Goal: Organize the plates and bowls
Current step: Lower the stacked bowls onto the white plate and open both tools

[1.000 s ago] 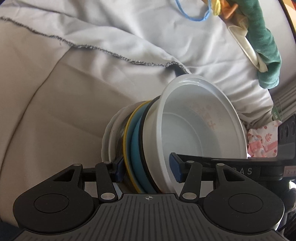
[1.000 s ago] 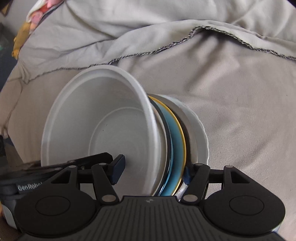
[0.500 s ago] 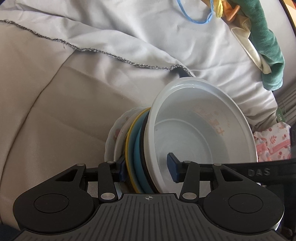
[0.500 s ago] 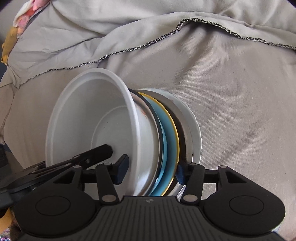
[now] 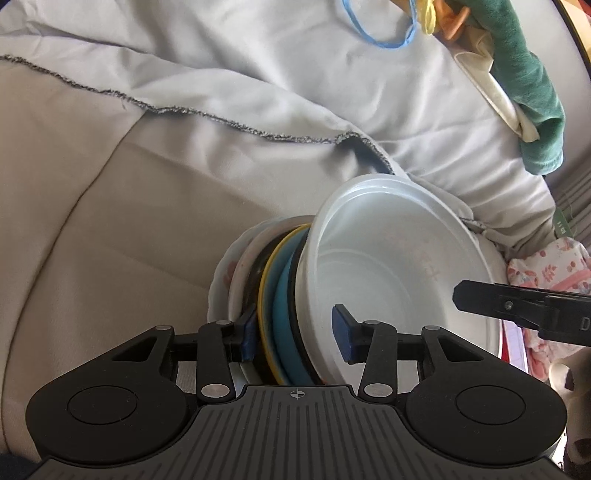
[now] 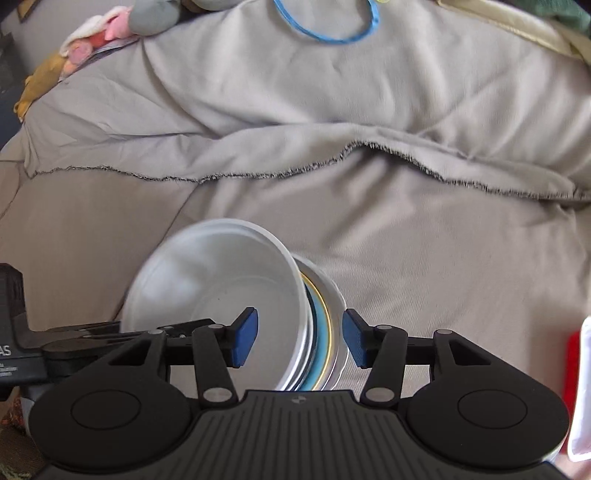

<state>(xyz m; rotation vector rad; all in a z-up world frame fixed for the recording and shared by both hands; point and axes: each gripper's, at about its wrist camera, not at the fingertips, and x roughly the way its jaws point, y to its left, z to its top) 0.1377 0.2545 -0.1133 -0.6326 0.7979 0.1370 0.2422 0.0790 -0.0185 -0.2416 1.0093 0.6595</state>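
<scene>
A stack of dishes (image 5: 280, 306) stands on edge on a bed covered with a grey sheet (image 5: 110, 192). At the front of the stack is a large white bowl (image 5: 399, 280), its open side facing to the right in the left wrist view; behind it come a black-rimmed dish, a blue plate (image 5: 284, 314), a yellow-rimmed plate and white plates. The left gripper (image 5: 297, 338) straddles the lower part of the stack, one blue pad behind the plates and the other inside the white bowl; its jaws are closing, and the inner pad does not appear to touch the bowl wall. The right gripper (image 6: 299, 339) hangs above the same stack with its pads clear of the dishes on both sides. A blue elastic loop (image 6: 325, 22) lies on the sheet farther back.
</scene>
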